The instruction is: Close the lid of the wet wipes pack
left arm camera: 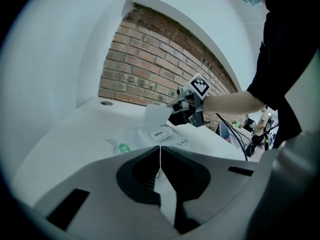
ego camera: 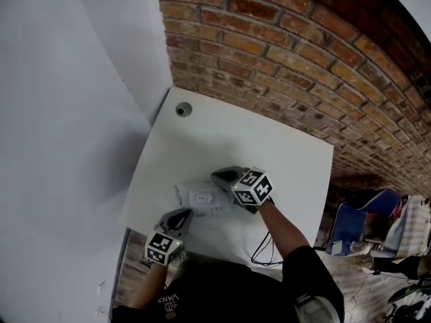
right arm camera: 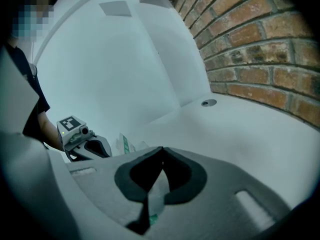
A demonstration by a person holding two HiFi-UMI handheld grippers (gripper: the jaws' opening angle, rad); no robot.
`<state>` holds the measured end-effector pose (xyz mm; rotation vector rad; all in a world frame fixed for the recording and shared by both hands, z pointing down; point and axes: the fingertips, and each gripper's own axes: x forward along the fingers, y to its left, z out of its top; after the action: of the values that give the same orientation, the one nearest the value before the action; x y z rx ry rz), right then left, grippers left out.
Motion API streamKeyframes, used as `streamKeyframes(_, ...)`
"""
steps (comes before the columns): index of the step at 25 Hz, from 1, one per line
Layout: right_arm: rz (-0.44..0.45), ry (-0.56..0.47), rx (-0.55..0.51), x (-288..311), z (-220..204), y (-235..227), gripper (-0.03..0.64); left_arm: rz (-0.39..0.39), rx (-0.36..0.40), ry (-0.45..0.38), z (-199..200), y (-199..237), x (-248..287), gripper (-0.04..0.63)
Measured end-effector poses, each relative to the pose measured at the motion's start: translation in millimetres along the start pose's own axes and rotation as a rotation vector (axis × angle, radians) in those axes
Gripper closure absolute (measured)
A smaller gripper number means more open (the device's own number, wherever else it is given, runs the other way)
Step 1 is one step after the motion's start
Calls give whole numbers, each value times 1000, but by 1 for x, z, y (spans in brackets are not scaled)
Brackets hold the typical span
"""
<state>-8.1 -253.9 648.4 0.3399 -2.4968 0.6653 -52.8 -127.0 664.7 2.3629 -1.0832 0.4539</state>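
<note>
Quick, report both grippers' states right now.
Left gripper: shut, tips together at the near edge of the wet wipes pack; grip on it cannot be told.
Right gripper: shut, over the pack; nothing clearly pinched.

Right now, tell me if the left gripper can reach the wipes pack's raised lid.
Probably yes: the lid stands up just ahead of the left gripper, fingers shut, with only the flat pack between. The right gripper sits behind the lid, off that path.
</note>
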Motion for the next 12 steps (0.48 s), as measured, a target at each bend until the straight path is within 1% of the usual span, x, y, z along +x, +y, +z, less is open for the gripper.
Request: streamKeyframes(12, -35, -38, -14, -13, 4, 33, 620, -26, 11, -27, 7, -9, -8, 589)
